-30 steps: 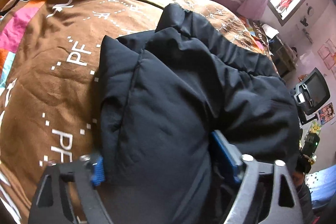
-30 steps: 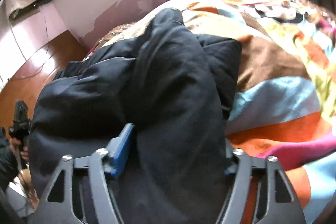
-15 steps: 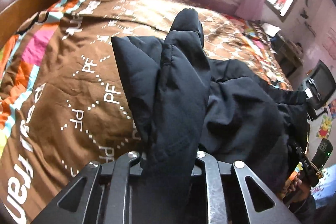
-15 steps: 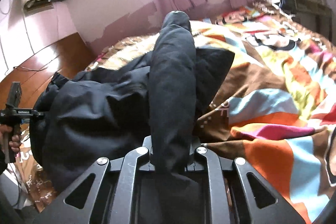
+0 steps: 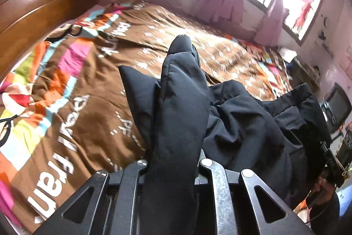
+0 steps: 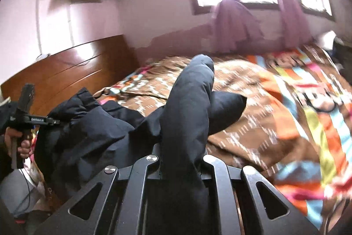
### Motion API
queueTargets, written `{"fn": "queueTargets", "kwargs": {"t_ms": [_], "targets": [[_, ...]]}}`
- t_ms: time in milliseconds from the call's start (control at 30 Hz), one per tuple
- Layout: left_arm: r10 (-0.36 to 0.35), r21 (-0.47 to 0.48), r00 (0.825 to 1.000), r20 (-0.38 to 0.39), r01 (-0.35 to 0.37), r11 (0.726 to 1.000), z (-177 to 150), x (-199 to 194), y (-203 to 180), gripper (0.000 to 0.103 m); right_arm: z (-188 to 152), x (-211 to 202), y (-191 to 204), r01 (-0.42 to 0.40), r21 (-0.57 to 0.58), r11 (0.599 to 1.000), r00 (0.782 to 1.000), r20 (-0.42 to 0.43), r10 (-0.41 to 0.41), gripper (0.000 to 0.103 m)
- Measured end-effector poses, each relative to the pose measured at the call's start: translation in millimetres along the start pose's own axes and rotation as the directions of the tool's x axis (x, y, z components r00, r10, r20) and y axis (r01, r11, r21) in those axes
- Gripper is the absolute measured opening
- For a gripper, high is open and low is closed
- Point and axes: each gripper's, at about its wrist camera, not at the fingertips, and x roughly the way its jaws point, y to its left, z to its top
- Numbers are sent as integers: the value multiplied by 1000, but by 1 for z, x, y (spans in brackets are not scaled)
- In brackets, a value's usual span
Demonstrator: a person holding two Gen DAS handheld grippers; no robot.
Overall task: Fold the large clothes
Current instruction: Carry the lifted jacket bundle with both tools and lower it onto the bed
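Observation:
A large black padded jacket (image 5: 242,124) lies partly on the bed and hangs between my two grippers. My left gripper (image 5: 173,160) is shut on a thick fold of the jacket that sticks up and away from it. My right gripper (image 6: 180,160) is shut on another fold of the jacket (image 6: 189,113). The right gripper also shows in the left wrist view (image 5: 334,160) at the far right, and the left gripper shows in the right wrist view (image 6: 24,118) at the far left. The fingertips are hidden by the fabric.
The bed has a brown and multicoloured quilt (image 5: 72,102). A wooden headboard (image 5: 37,10) stands at one end. Windows with pink curtains (image 6: 237,21) are behind the bed. A dark monitor (image 5: 338,107) and shelves stand by the right wall.
Both grippers went from open around the jacket to shut on its folds, then rose and pulled back. The jacket has lifted off the quilt and more of the bed and room shows.

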Motion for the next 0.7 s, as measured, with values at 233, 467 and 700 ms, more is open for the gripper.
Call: {"fn": "queueTargets", "kwargs": {"t_ms": [233, 467, 700], "targets": [[28, -34, 988, 155, -23, 999, 48, -25, 21, 14, 62, 31, 33, -21, -113, 993, 995, 98, 32, 10], [23, -83, 982, 186, -8, 997, 85, 22, 35, 14, 92, 84, 42, 41, -153, 987, 997, 69, -31, 10], [115, -85, 989, 89, -108, 991, 69, 105, 48, 16, 59, 156, 13, 241, -74, 968, 953, -171, -250, 12]]}}
